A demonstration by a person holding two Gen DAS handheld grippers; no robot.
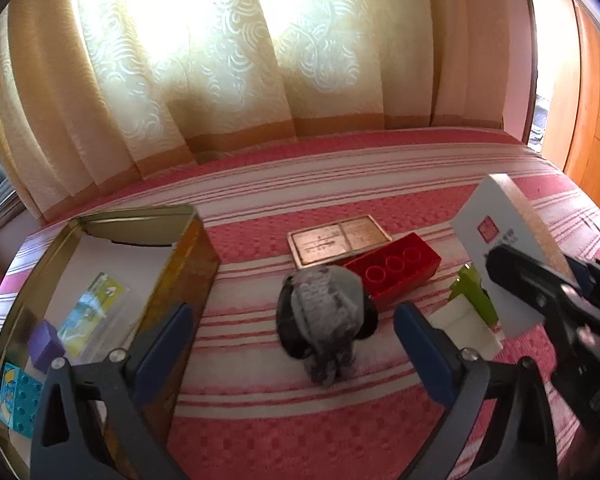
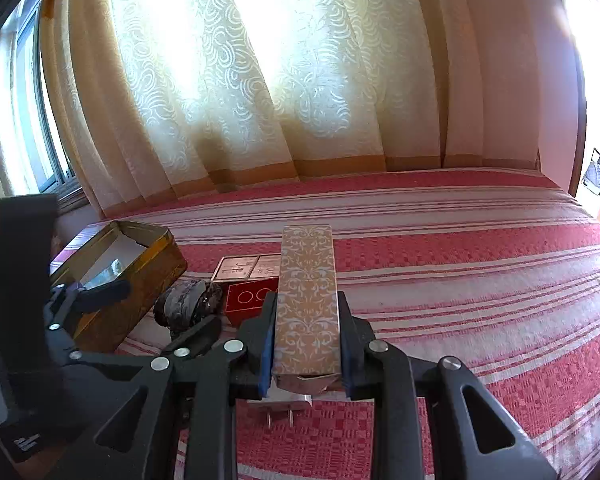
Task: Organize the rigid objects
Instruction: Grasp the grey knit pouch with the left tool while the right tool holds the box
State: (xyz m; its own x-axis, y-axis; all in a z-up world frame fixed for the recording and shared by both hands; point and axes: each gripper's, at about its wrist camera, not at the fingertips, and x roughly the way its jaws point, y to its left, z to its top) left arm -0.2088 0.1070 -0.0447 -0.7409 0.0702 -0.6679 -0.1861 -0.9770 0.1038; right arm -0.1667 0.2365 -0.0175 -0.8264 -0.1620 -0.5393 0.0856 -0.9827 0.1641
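Left gripper (image 1: pixel 294 344) spread wide, holding nothing, with the grey stone-like lump (image 1: pixel 326 320) lying between and just ahead of the blue pads (image 1: pixel 162 350). Open gold tin (image 1: pixel 188 264) close on its left. Right gripper (image 2: pixel 307 340) clenched on the tall patterned box (image 2: pixel 307 300), lifted off the striped bedcover (image 2: pixel 480 280). Risks: lump probably rounded, so could slip or roll on soft cloth if pinched off-centre; red block (image 1: pixel 394 268) just behind might get pushed; box may tilt in narrow grip.

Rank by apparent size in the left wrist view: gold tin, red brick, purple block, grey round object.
1. gold tin, largest by far, though it is nearest the camera.
2. grey round object and red brick: too alike to rank, and the grey one lies nearer.
3. purple block, smallest, inside the tin.
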